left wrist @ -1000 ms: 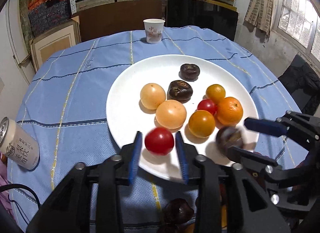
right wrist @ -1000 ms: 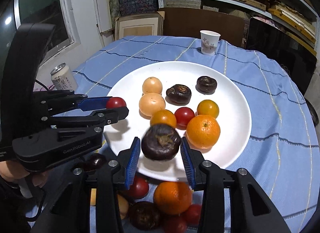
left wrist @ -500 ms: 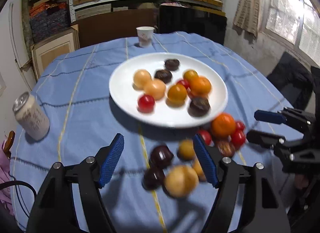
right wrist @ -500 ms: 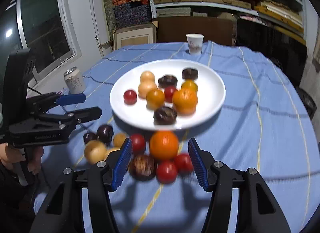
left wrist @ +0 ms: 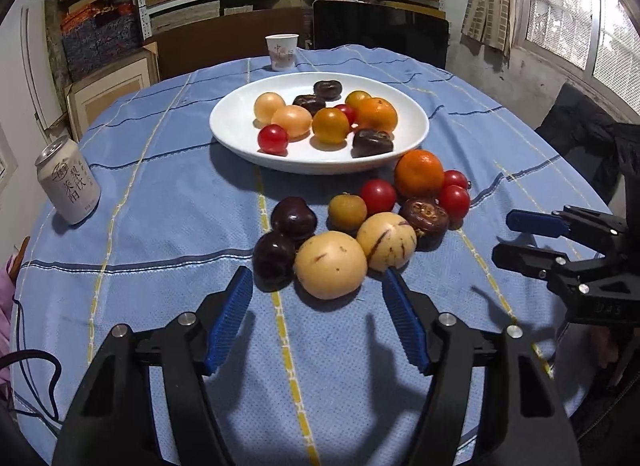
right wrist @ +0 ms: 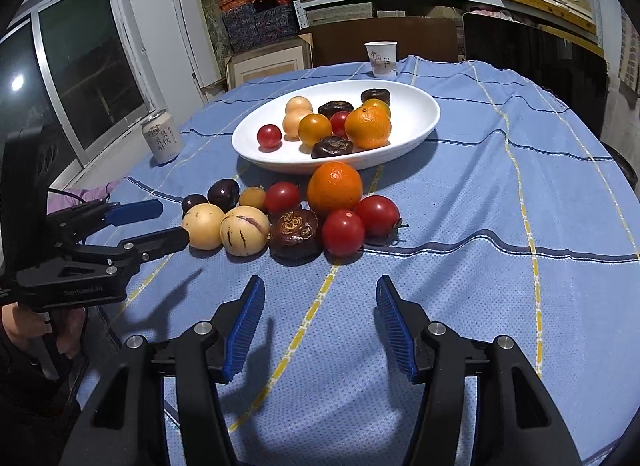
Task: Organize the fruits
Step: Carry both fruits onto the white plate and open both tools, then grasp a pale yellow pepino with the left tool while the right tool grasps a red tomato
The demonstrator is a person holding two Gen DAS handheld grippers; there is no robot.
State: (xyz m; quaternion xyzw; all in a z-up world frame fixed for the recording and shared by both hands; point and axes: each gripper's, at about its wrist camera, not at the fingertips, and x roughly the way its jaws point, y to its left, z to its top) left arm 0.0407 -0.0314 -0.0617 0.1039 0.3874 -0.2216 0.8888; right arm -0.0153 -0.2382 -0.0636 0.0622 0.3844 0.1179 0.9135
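Both grippers, left gripper [left wrist: 318,314] and right gripper [right wrist: 318,326], hover spread wide and empty near a tight fruit cluster [right wrist: 288,213] on the tablecloth, just short of the white plate [left wrist: 236,133]. Pinching one round fruit would probably send its neighbours rolling away.

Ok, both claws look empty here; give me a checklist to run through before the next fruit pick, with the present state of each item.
1. Left claw open and empty: ok.
2. Right claw open and empty: ok.
3. Loose fruit on the tablecloth waiting to be picked: ok; a pale yellow fruit lies right ahead of the left claw.
4. That fruit free of neighbours: not ok; it touches a dark plum and a streaked yellow fruit.
5. Bare space on the white plate: ok, at its left.
6. Claws apart from each other: ok.
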